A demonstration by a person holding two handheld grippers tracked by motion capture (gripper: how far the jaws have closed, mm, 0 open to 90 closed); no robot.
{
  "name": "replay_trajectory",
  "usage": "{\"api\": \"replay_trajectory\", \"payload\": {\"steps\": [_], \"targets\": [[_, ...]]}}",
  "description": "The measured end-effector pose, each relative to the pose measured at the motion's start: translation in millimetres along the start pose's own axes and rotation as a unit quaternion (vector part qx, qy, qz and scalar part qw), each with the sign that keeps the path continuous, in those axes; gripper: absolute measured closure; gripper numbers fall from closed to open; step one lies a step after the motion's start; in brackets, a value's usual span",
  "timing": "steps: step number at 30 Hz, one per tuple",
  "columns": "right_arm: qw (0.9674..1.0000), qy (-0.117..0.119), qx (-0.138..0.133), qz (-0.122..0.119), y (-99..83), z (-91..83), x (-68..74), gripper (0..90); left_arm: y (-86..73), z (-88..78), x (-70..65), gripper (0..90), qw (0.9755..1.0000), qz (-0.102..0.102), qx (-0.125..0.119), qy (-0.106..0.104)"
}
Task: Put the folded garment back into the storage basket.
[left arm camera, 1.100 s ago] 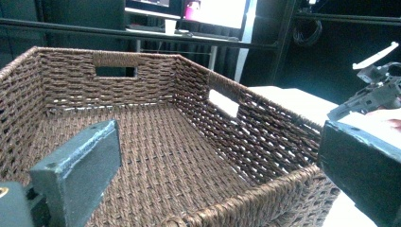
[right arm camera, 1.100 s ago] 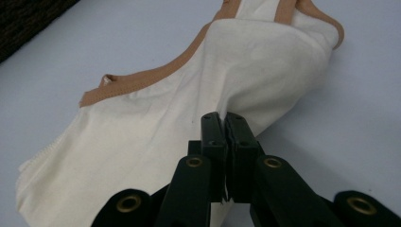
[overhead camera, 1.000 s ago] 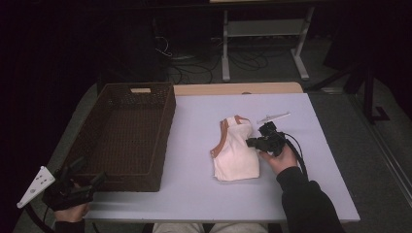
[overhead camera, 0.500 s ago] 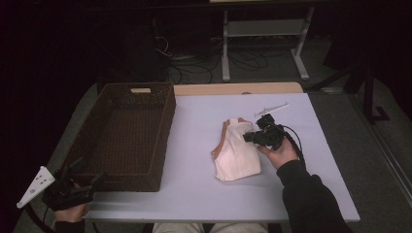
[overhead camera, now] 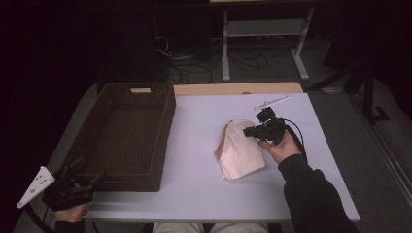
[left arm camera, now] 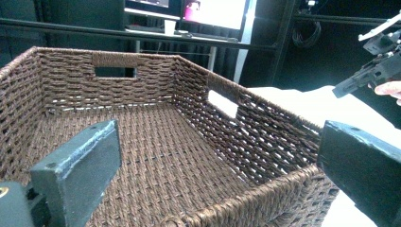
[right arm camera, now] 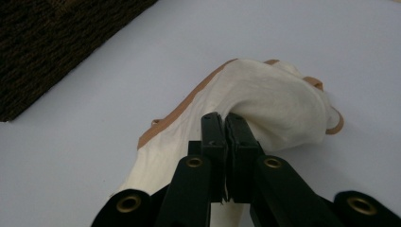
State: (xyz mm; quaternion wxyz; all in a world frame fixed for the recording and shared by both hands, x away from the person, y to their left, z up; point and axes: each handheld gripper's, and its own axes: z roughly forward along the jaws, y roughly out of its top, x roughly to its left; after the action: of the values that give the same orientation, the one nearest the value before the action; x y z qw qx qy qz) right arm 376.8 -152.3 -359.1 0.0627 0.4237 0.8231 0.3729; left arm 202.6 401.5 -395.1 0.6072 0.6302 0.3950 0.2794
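Table (overhead camera: 194,194), pale top. Brown wicker basket (overhead camera: 127,133) on its left part = landmark. Cream cloth w/ tan trim (overhead camera: 240,153) lies on the table, well right of basket, upper edge bunched & raised. Right gripper (overhead camera: 248,131) at cloth's far-right side, further from basket; jaws pinched tight on a fold of cloth. Left gripper (overhead camera: 90,171) just at basket's near-left corner, jaws wide apart, nothing btw them, aimed over basket's rim.

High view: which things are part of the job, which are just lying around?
In the job:
- cream cloth, pinched in the right gripper
- wicker basket, probably its destination
- left gripper, open beside the basket

Lying about:
- metal stand beyond the table
- floor cables
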Motion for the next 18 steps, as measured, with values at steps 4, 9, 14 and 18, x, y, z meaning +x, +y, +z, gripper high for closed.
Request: {"api": "replay_trajectory", "payload": {"steps": [4, 9, 14, 18], "targets": [[1.0000, 0.001, -0.003, -0.001, 5.3, -5.1, 0.2, 86.1, -0.1, 0.0, 0.2, 0.0, 1.0000, -0.001, 0.000, 0.000], [1.0000, 0.001, -0.007, -0.005, 12.2, -11.1, 2.3, 86.1, 0.0, 0.0, 0.0, 0.0, 1.0000, -0.001, 0.000, -0.001], [0.9999, 0.001, -0.012, -0.009, 18.0, -16.5, 4.2, 86.1, -0.1, 0.2, 0.0, 0.0, 1.0000, 0.000, 0.000, 0.000], [0.9998, 0.001, -0.017, -0.010, 22.3, -20.7, 4.9, 86.1, -0.1, 0.3, -0.1, 0.0, 1.0000, 0.001, 0.001, 0.000]]}}
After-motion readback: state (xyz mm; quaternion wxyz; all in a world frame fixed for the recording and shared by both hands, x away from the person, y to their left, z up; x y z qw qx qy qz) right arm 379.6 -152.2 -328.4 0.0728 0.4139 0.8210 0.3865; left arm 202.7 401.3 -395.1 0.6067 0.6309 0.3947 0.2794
